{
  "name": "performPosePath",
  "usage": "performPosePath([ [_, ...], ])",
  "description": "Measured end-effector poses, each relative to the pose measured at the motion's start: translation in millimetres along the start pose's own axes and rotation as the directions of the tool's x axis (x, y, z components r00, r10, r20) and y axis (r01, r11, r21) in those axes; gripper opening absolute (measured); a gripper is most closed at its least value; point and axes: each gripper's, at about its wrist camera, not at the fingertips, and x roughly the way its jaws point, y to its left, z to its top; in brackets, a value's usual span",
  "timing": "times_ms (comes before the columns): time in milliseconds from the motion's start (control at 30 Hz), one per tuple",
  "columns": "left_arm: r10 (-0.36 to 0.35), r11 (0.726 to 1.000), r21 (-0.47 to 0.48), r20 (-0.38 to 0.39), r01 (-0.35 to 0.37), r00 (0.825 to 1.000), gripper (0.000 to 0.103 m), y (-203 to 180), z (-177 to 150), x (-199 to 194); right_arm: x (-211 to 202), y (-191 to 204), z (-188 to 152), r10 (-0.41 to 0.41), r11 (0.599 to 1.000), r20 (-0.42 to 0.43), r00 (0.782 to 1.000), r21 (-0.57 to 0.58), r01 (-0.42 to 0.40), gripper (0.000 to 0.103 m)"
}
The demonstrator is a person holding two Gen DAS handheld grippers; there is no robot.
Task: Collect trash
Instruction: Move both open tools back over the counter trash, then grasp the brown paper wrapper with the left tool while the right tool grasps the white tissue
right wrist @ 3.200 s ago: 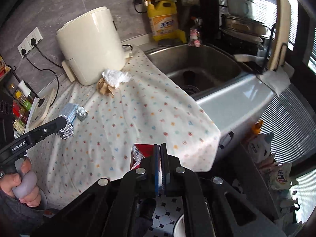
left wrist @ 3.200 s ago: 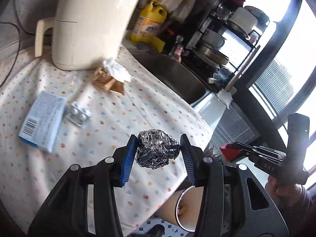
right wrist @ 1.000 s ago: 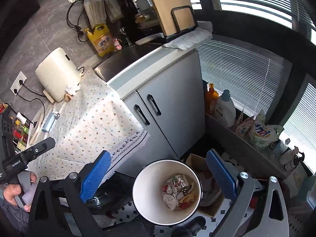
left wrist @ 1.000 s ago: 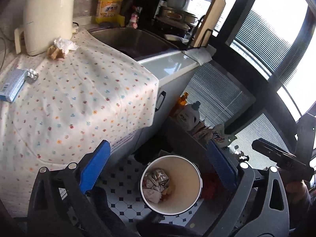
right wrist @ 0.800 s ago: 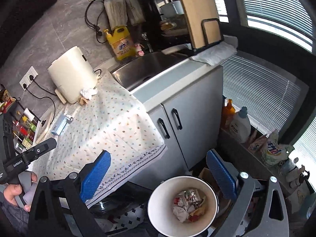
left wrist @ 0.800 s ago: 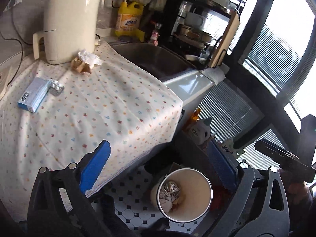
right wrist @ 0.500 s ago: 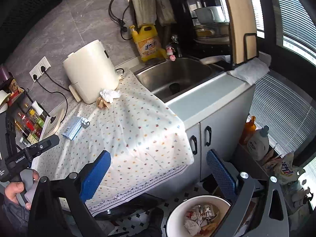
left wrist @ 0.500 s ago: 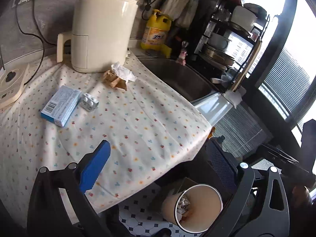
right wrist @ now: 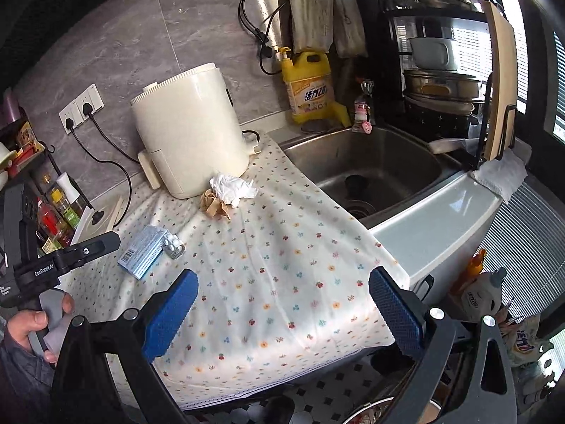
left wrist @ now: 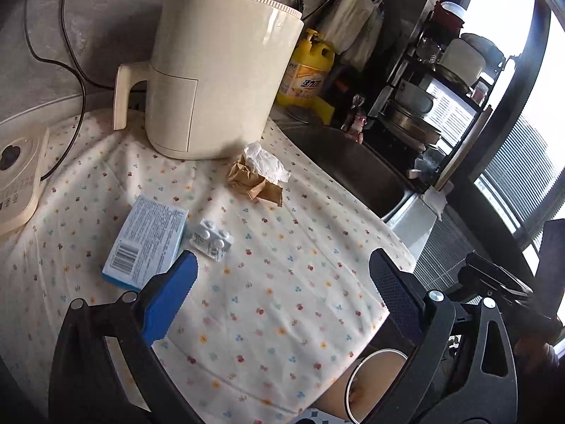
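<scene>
On the dotted cloth lie a blue medicine box [left wrist: 145,242] [right wrist: 142,247], a pill blister pack [left wrist: 211,238] [right wrist: 173,245], a crumpled white tissue [left wrist: 265,163] [right wrist: 231,188] and crumpled brown paper [left wrist: 255,183] [right wrist: 214,206]. My left gripper [left wrist: 282,298] hangs open and empty above the cloth's front part, just right of the box. My right gripper [right wrist: 282,312] is open and empty over the cloth's front edge. The rim of the white trash bin [left wrist: 367,381] [right wrist: 374,410] shows on the floor below.
A cream appliance [left wrist: 215,74] [right wrist: 192,130] stands behind the tissue. A steel sink [right wrist: 367,166] lies to the right, with a yellow detergent jug [right wrist: 310,88] and a dish rack [right wrist: 441,81] behind. A white device [left wrist: 17,176] sits at the left edge.
Both grippers rose from over the floor bin, where the foil ball and red wrapper dropped, and swung back toward the counter. Both now stand open and empty.
</scene>
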Motion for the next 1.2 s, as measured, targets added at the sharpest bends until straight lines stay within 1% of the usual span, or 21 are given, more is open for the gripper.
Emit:
performPosePath([
  [133, -0.027, 0.999, 0.018, -0.011, 0.028, 1.000, 0.096, 17.3, 22.8, 20.0, 22.0, 8.4, 9.2, -0.024, 0.999, -0.007, 1.000, 0.028, 0.024, 0.095],
  [267, -0.060, 0.997, 0.045, -0.044, 0.062, 0.997, 0.091, 27.8, 46.0, 47.0, 40.6, 13.3, 18.3, -0.029, 0.996, -0.005, 1.000, 0.081, 0.029, 0.095],
  [367, -0.074, 0.995, 0.065, -0.069, 0.079, 0.995, 0.087, 33.5, 60.9, 71.6, 53.0, 13.6, 22.8, -0.046, 0.992, -0.019, 0.999, 0.120, 0.048, 0.090],
  [433, -0.081, 0.994, 0.065, -0.093, 0.088, 0.992, 0.080, 37.3, 68.5, 89.0, 60.8, 12.6, 24.7, -0.045, 0.989, -0.030, 0.999, 0.141, 0.049, 0.089],
  [500, -0.085, 0.994, 0.062, -0.118, 0.093, 0.989, 0.072, 40.5, 74.6, 107.4, 68.0, 12.9, 26.2, -0.057, 0.988, -0.043, 0.997, 0.140, 0.063, 0.088],
  [667, -0.081, 0.994, 0.060, -0.175, 0.093, 0.981, 0.058, 43.9, 85.3, 148.3, 80.9, 9.8, 31.5, -0.083, 0.983, -0.061, 0.995, 0.157, 0.092, 0.084],
  [733, -0.072, 0.995, 0.060, -0.190, 0.085, 0.979, 0.055, 45.4, 88.6, 160.9, 85.7, 9.2, 35.4, -0.088, 0.982, -0.063, 0.994, 0.165, 0.097, 0.084],
  [833, -0.051, 0.996, 0.055, -0.216, 0.064, 0.975, 0.054, 47.6, 89.1, 177.9, 96.0, 12.2, 42.4, -0.089, 0.981, -0.069, 0.994, 0.165, 0.099, 0.084],
  [867, -0.044, 0.997, 0.049, -0.230, 0.056, 0.972, 0.052, 49.6, 88.6, 183.1, 100.8, 14.1, 45.1, -0.085, 0.982, -0.072, 0.994, 0.164, 0.096, 0.084],
  [900, -0.048, 0.997, 0.040, -0.249, 0.060, 0.967, 0.038, 51.8, 87.8, 188.9, 105.8, 16.5, 47.7, -0.080, 0.983, -0.076, 0.994, 0.161, 0.091, 0.084],
  [967, -0.049, 0.997, 0.041, -0.273, 0.062, 0.961, 0.021, 55.0, 85.6, 194.3, 117.3, 22.7, 53.7, -0.070, 0.985, -0.086, 0.994, 0.151, 0.083, 0.084],
  [1000, -0.055, 0.997, 0.044, -0.267, 0.070, 0.962, 0.017, 55.3, 84.9, 192.1, 123.5, 26.5, 56.6, -0.063, 0.987, -0.093, 0.994, 0.144, 0.076, 0.083],
  [1033, -0.070, 0.996, 0.040, -0.259, 0.083, 0.963, 0.017, 55.7, 84.4, 188.1, 129.7, 30.4, 59.8, -0.053, 0.989, -0.101, 0.993, 0.135, 0.066, 0.081],
  [1100, -0.077, 0.996, 0.034, -0.236, 0.088, 0.969, 0.017, 57.7, 84.6, 177.0, 142.0, 38.9, 66.2, -0.034, 0.993, -0.115, 0.993, 0.111, 0.047, 0.078],
  [1200, -0.087, 0.996, 0.004, -0.198, 0.090, 0.976, 0.017, 66.8, 86.0, 159.6, 159.7, 52.9, 76.1, -0.005, 0.997, -0.131, 0.991, 0.073, 0.015, 0.076],
])
